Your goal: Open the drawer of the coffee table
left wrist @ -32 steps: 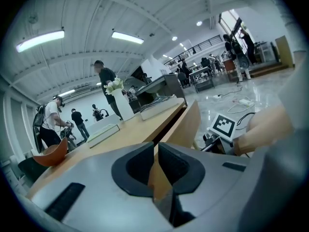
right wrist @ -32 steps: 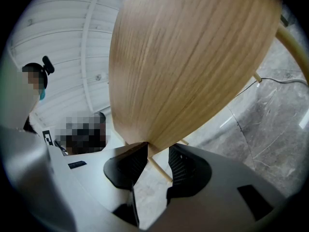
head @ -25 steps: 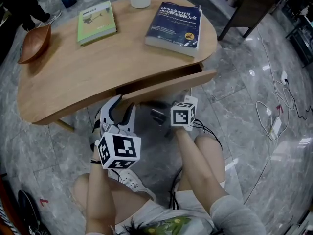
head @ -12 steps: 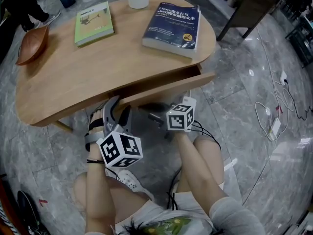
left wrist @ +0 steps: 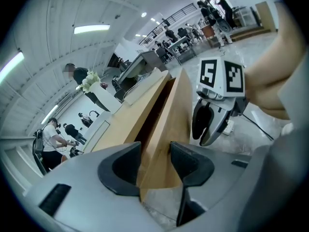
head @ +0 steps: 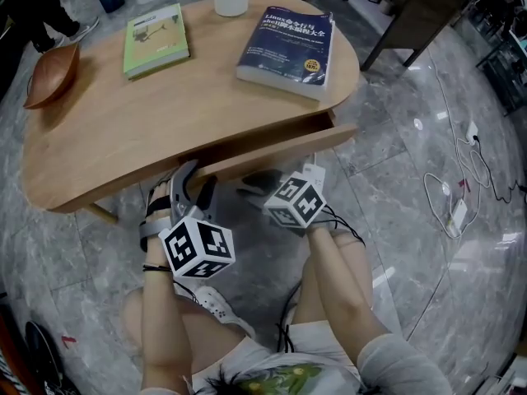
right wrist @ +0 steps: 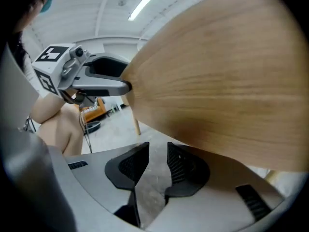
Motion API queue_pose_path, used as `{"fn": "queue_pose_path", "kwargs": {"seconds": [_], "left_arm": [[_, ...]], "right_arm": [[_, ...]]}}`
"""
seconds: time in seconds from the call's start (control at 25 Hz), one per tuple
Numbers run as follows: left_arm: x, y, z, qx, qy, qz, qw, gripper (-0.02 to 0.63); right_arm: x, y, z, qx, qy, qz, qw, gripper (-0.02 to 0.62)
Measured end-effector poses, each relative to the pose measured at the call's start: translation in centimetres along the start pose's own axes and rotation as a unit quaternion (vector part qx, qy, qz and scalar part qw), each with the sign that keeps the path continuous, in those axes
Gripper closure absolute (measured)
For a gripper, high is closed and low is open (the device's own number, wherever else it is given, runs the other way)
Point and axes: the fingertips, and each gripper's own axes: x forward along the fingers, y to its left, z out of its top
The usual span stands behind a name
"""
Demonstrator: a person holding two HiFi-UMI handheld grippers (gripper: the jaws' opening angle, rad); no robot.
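Under the tabletop, drawer ajar — left jaws wide astride it, right jaws narrow.

Grey left claw, black pads; marker cube; grey sleeve; perhaps white shoe.

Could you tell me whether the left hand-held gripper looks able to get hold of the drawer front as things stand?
Probably yes: the left hand-held gripper stands with jaws apart astride the drawer front, and the gap behind that panel leaves room for one jaw. Nothing else is in the way.
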Motion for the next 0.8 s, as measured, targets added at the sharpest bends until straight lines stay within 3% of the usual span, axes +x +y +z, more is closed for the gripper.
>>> {"fn": "queue_pose_path", "kwargs": {"seconds": [0.24, 0.36, 0.44, 0.52, 0.6, 0.68, 0.72, 0.8], "left_arm": [[0.1, -0.1, -0.1, 0.002, -0.005, 0.002, 1.0000, 0.431], [0.1, -0.1, 0.0, 0.007, -0.008, 0.002, 0.9999, 0.431], [0.1, -0.1, 0.0, 0.012, -0.006, 0.000, 0.9999, 0.431], [0.1, -0.2, 0.1, 0.018, -0.003, -0.003, 0.9998, 0.431], [0.1, -0.2, 0.0, 0.024, -0.001, -0.006, 0.9997, 0.431], [0.1, -0.2, 0.0, 0.033, 0.000, -0.007, 0.9994, 0.431], [0.1, -0.3, 0.0, 0.038, 0.000, -0.007, 0.9993, 0.431], [0.1, -0.3, 0.1, 0.044, 0.000, -0.007, 0.9990, 0.431]], "right_arm": [[-4.1, 1.9, 0.7, -0.103, 0.058, -0.009, 0.993, 0.472], [-6.2, 3.2, 3.6, -0.156, 0.030, -0.021, 0.987, 0.472], [-7.4, 3.6, 6.1, -0.202, 0.003, -0.051, 0.978, 0.472], [-8.0, 3.3, 8.1, -0.273, -0.005, -0.107, 0.956, 0.472], [-8.0, 2.7, 8.9, -0.352, 0.019, -0.162, 0.922, 0.471], [-7.8, 2.4, 8.8, -0.407, 0.054, -0.190, 0.892, 0.463], [-7.7, 2.3, 8.6, -0.422, 0.068, -0.194, 0.883, 0.463], [-7.8, 2.5, 8.3, -0.433, 0.084, -0.193, 0.876, 0.452]]}}
